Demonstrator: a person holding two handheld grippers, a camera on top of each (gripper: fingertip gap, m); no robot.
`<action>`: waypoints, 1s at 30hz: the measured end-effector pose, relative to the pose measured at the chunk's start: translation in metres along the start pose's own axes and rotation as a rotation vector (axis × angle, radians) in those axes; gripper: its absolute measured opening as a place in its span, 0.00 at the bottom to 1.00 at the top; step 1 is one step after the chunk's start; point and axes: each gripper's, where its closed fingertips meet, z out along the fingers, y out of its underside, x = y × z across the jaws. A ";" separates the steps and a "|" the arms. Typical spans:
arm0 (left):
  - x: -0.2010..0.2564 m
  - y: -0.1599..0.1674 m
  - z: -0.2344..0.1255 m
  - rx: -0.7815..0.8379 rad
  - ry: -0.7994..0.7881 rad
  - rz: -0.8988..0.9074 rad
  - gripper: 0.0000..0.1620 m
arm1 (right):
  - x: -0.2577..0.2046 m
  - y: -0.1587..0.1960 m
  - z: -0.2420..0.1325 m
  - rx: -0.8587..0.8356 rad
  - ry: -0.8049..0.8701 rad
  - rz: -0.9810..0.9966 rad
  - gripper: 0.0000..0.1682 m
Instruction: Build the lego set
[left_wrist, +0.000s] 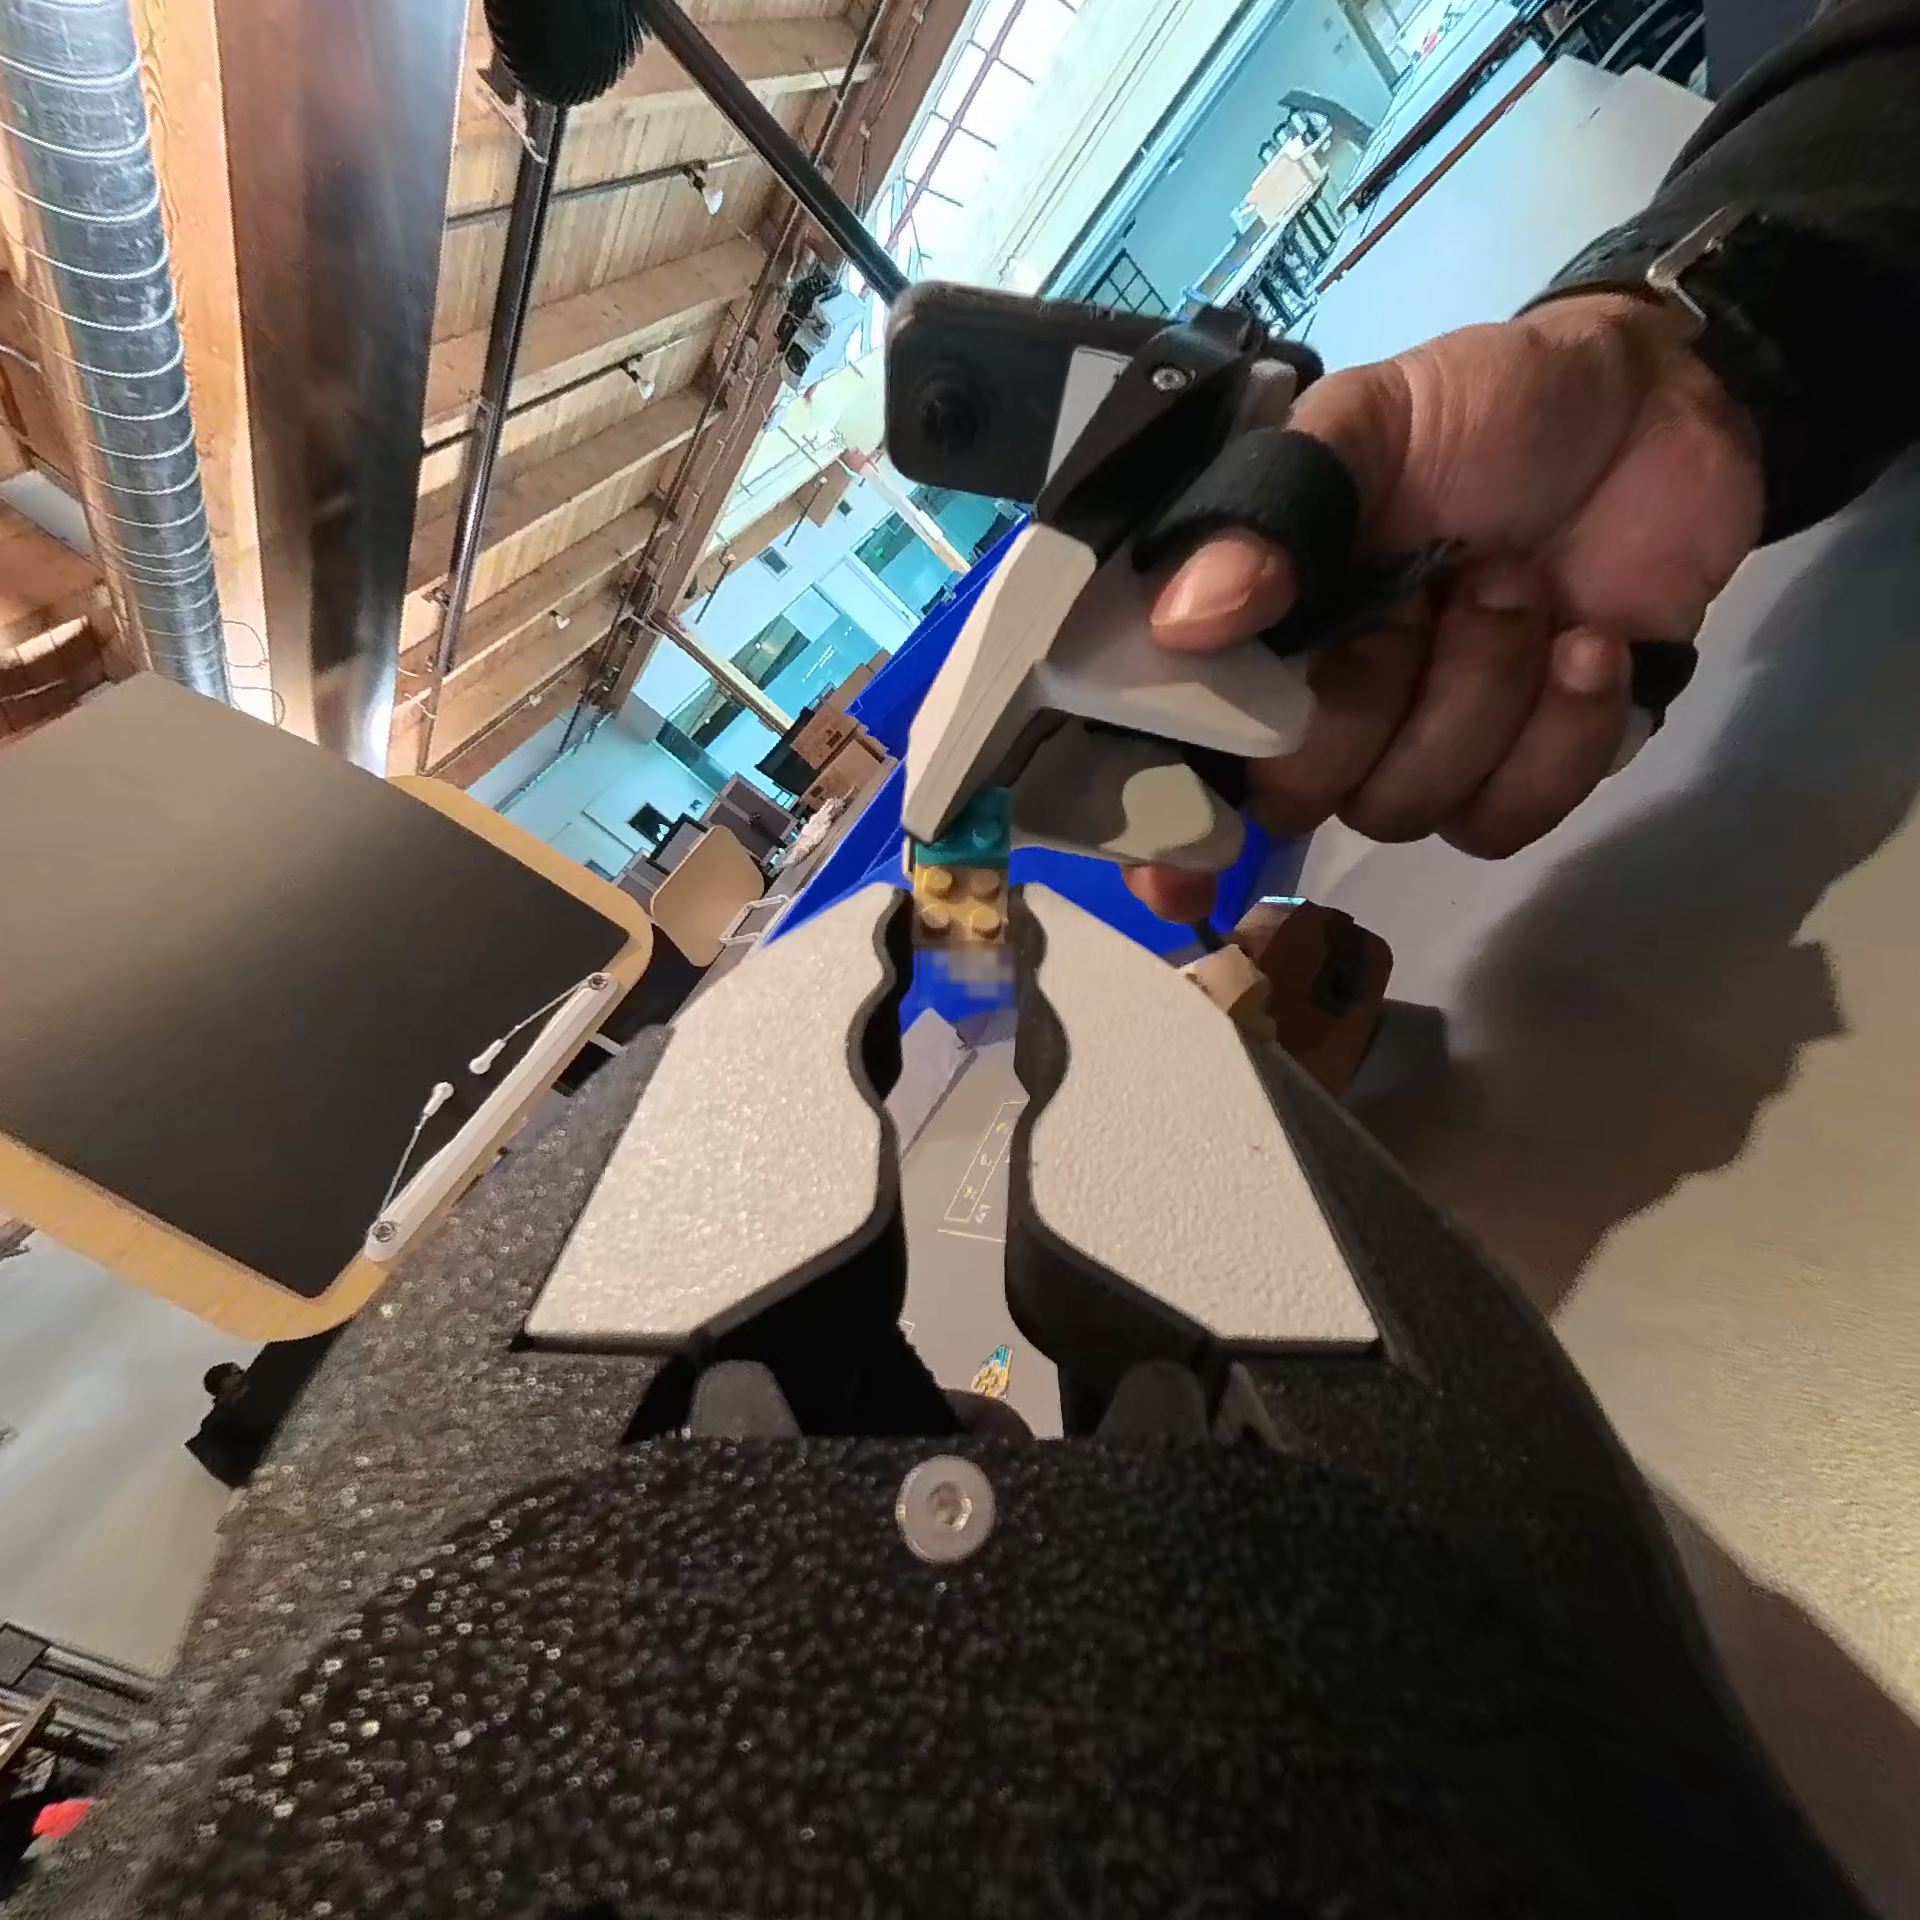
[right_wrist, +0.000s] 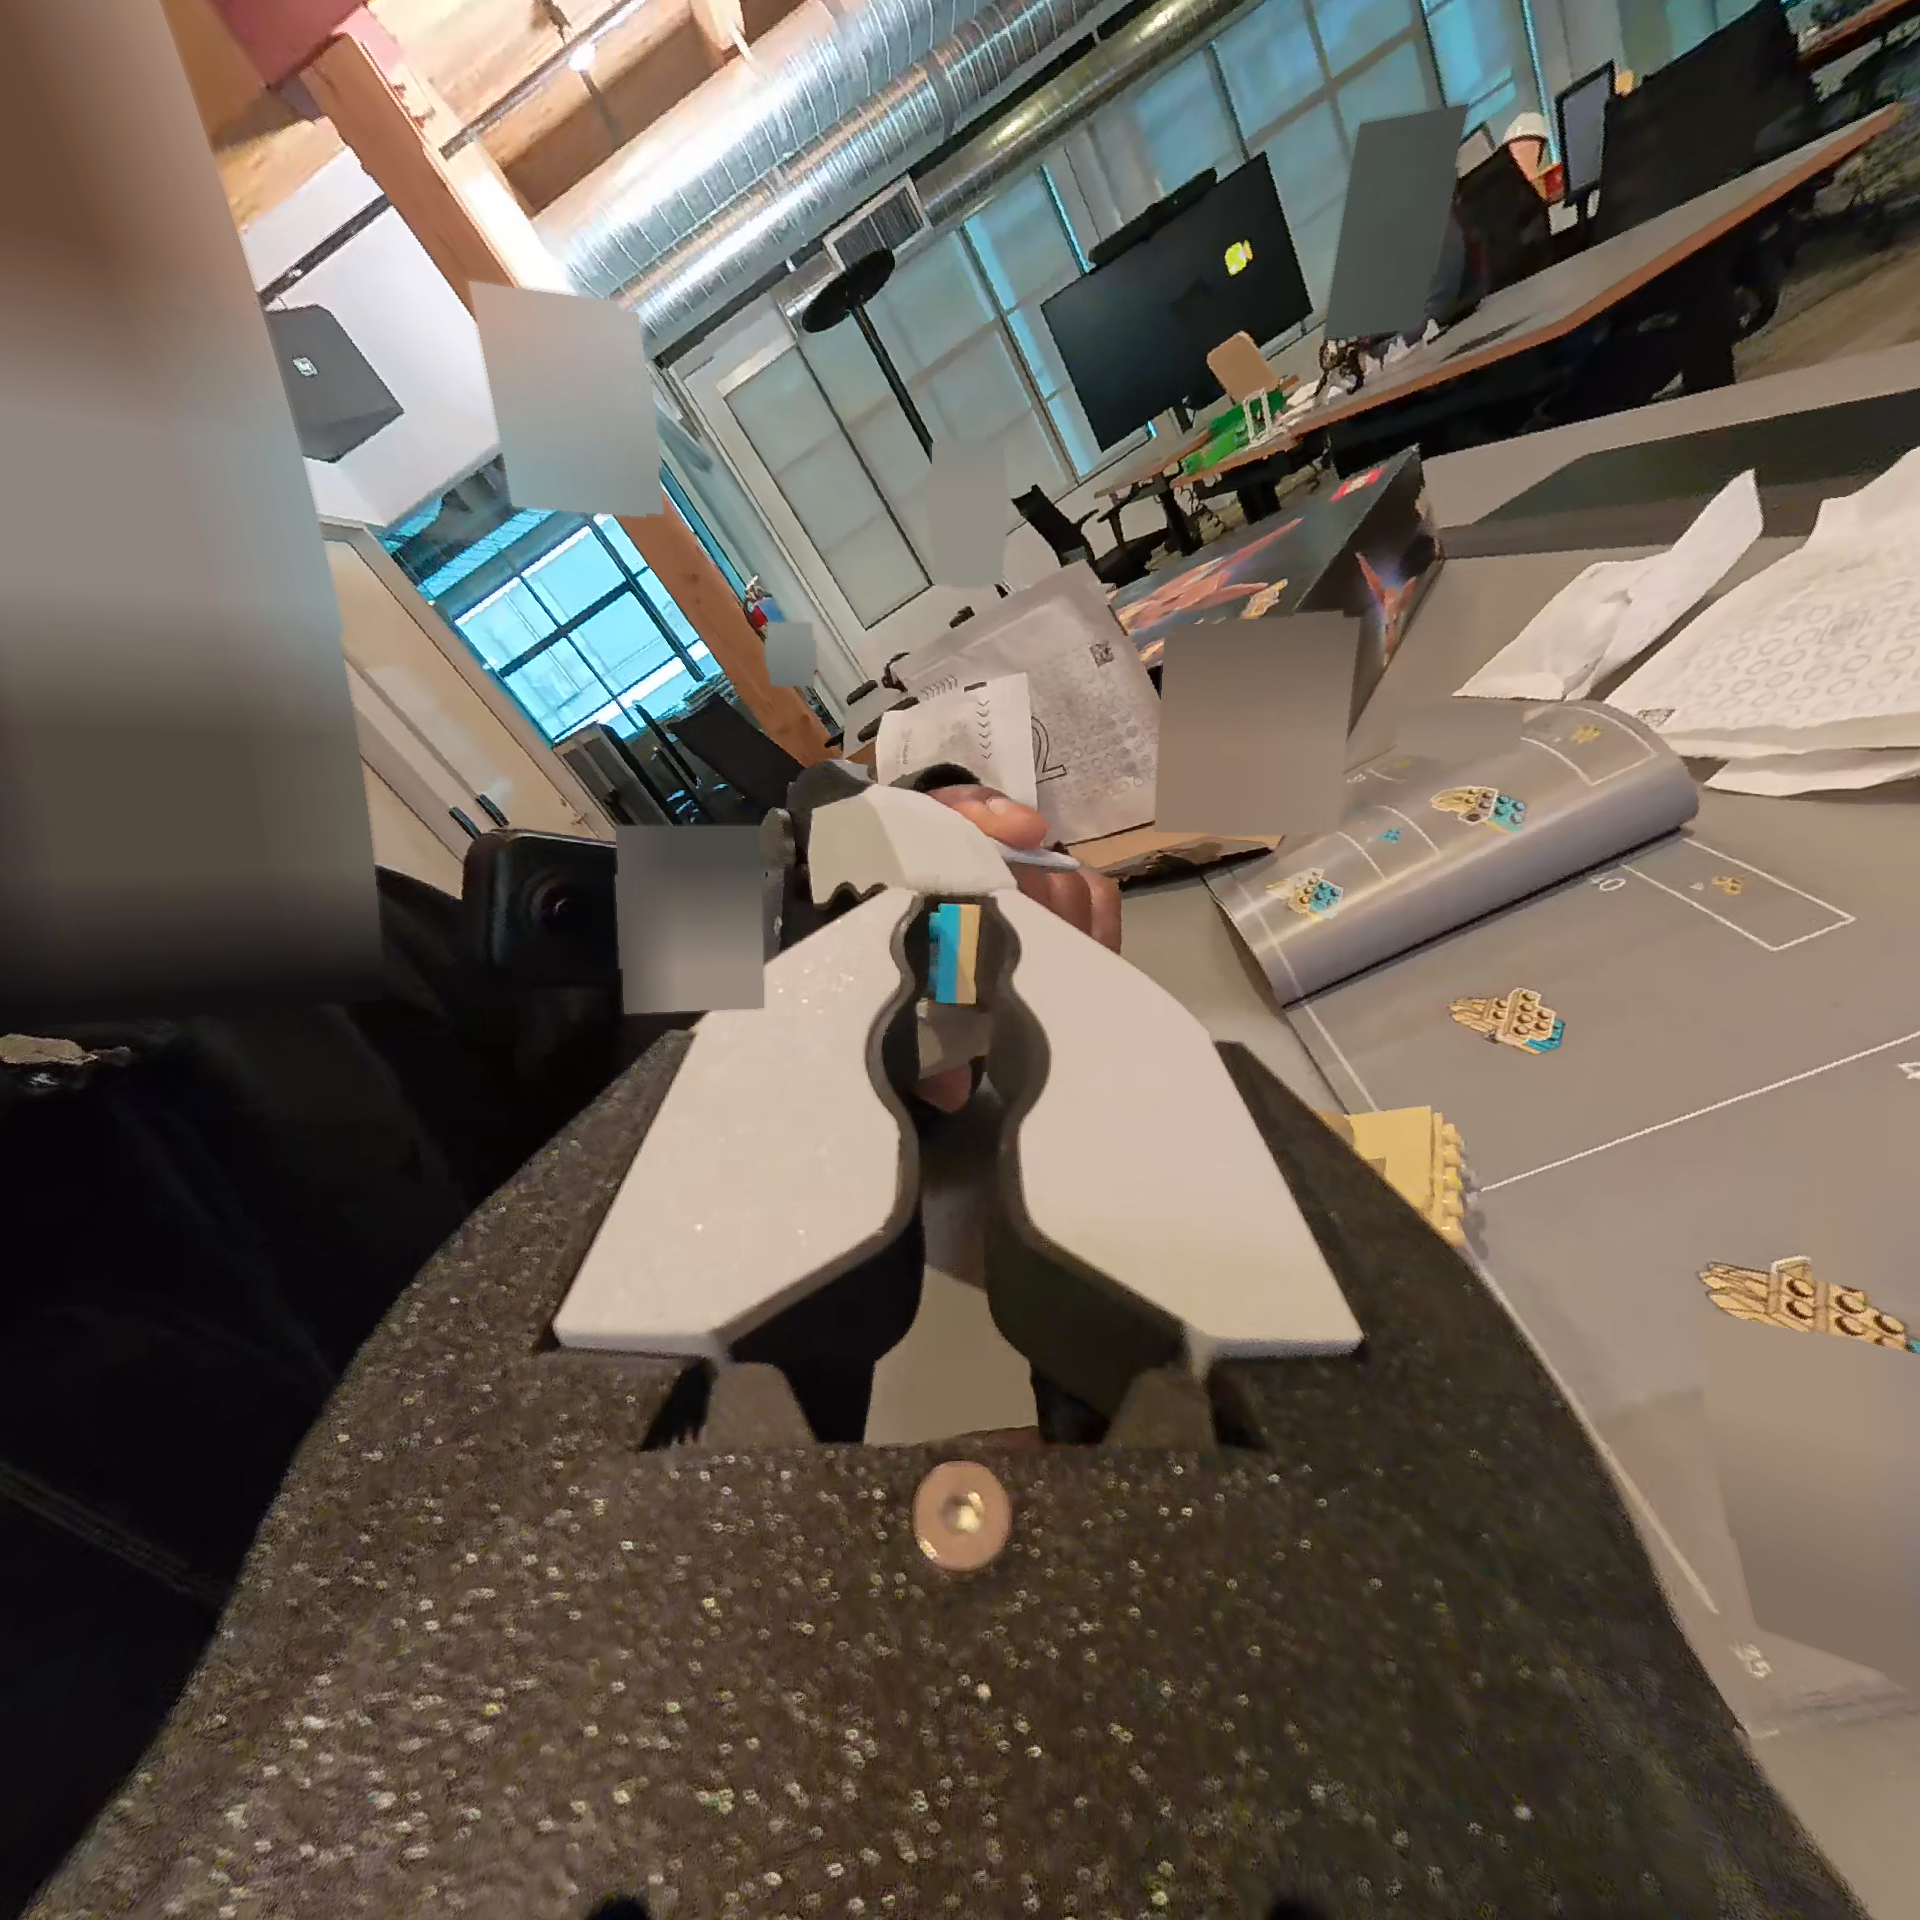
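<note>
While my left gripper (left_wrist: 961, 914) pinches the tan plate (left_wrist: 958, 902) in mid-air, my right gripper (right_wrist: 956, 951) clamps the teal brick (left_wrist: 961, 844) against its studs. I would square the studs, then press straight. Seating hidden; instruction booklet (right_wrist: 1507, 935) on table below.

Tan studded lego plate (left_wrist: 958, 902): small, four round studs showing, held up in the air.
Teal lego brick (left_wrist: 961, 842): pressed onto the tan plate's far end.
Seen edge-on: thin blue (right_wrist: 948, 952) and tan layers, touching.
</note>
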 end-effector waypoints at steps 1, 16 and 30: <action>0.000 0.000 -0.001 0.003 0.001 0.003 0.10 | -0.001 0.000 0.000 0.001 -0.003 -0.005 0.05; -0.001 -0.004 -0.012 -0.018 -0.026 0.009 0.10 | -0.009 0.009 0.000 -0.067 0.037 -0.025 0.13; 0.010 -0.001 -0.010 -0.029 0.020 0.007 0.10 | -0.008 0.016 -0.001 -0.068 0.019 0.002 0.05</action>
